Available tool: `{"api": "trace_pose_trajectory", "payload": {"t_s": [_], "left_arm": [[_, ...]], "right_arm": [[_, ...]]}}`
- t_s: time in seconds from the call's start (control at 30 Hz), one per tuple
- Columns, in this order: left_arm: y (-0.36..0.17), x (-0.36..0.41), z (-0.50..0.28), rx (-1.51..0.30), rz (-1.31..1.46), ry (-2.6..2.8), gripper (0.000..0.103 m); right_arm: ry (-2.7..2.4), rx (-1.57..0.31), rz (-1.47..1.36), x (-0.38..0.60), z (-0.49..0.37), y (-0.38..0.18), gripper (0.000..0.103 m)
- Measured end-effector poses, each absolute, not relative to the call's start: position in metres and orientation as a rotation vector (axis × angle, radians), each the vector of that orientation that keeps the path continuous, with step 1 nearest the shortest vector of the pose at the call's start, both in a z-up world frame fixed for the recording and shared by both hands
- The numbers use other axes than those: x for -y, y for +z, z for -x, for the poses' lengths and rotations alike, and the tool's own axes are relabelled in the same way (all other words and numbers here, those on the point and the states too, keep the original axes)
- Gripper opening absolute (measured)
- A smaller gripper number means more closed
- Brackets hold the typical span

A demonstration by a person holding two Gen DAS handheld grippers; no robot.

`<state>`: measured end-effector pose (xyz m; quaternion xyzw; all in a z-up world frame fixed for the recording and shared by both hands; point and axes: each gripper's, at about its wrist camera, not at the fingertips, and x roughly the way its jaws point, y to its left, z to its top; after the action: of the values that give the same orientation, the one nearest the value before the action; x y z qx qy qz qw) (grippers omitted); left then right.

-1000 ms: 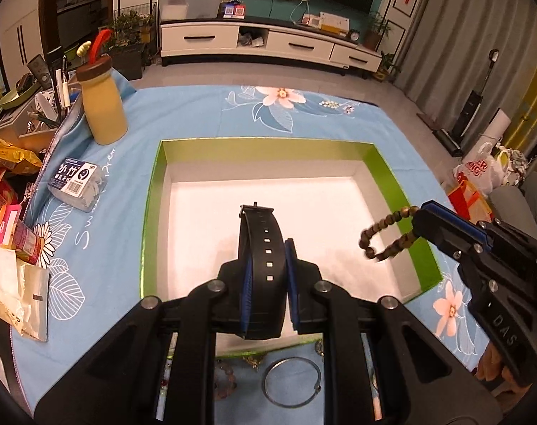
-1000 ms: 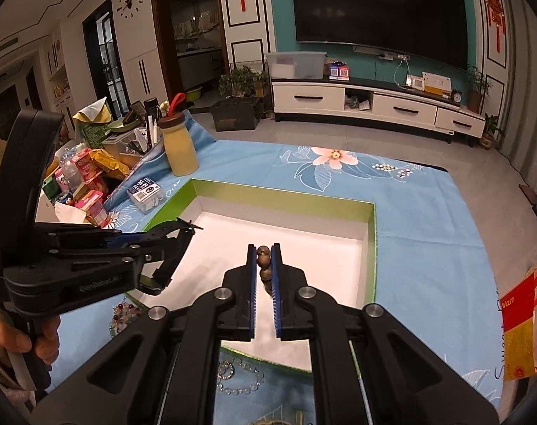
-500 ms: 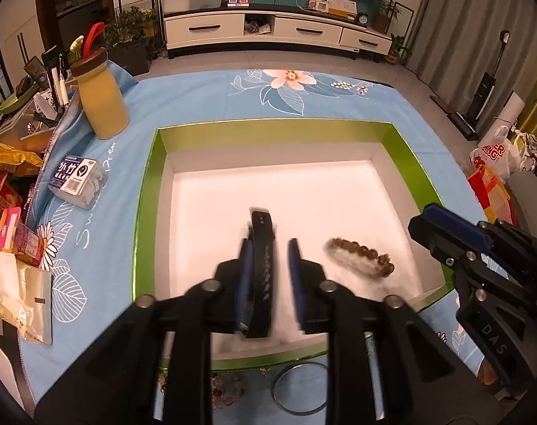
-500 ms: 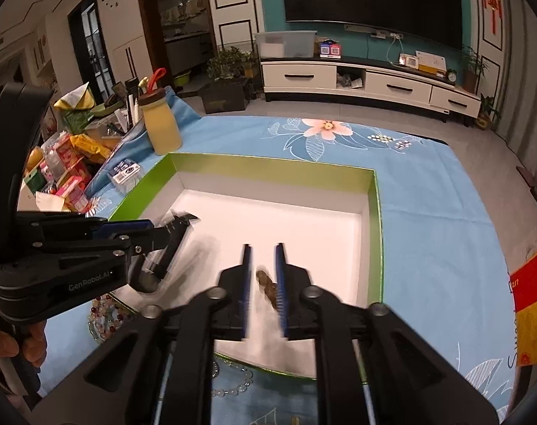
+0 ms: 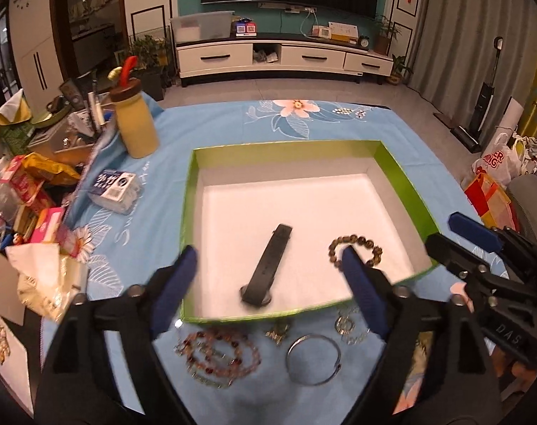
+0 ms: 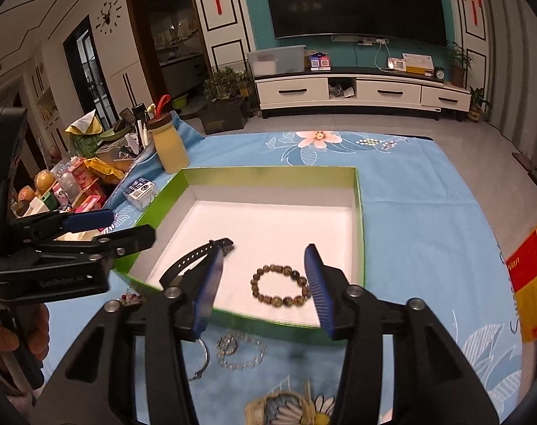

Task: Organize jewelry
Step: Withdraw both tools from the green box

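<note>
A black watch point(image 5: 270, 265) lies flat on the white floor of the green box point(image 5: 188, 212). Beside it to the right lies a brown bead bracelet point(image 5: 360, 237). My left gripper point(image 5: 268, 253) hangs above the box's near edge. Its jaws are opening wide, and the watch lies below, free of the pads. My right gripper point(image 6: 264, 249) is opening too, over the bracelet point(image 6: 286, 300), with nothing pressed between its fingers. In each wrist view the other gripper shows at the side: the right gripper point(image 5: 443, 230) and the left gripper point(image 6: 130, 225).
Loose jewelry lies on the blue cloth before the box: a red bead string point(image 5: 218, 354), a silver bangle point(image 5: 312, 359), a chain point(image 6: 240, 352). A yellow bottle point(image 5: 135, 131), a small packet point(image 5: 114, 186) and snack clutter point(image 5: 27, 184) crowd the left side.
Both grippers have let go. The watch and the bead bracelet have dropped onto the box floor, and both grippers have drawn back toward the near edge with jaws spreading.
</note>
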<state>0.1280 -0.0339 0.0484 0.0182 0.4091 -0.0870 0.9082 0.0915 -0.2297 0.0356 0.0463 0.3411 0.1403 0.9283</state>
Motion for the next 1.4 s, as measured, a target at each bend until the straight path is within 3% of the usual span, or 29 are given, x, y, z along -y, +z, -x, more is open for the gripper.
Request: {"api": "trace_pose_trajectory", "payload": {"t_s": [0.17,0.4,1.4], "left_arm": [[0.043,0.025,-0.103,-0.861,-0.037,-0.181,0.101],[0.027,0.029,-0.076,-0.921,-0.055,-0.216,0.101],[0.009,0.009,-0.034,-0.934,0.000,-0.220,0.101]], "right_arm": [[0.278,-0.696,-0.121,0.237,-0.070,0.037,0.070],[0.273,-0.723,-0.144,0.240,-0.045,0.036,0.081],[0.252,-0.803,-0.167,0.265,0.011,0.009,0.081]]}}
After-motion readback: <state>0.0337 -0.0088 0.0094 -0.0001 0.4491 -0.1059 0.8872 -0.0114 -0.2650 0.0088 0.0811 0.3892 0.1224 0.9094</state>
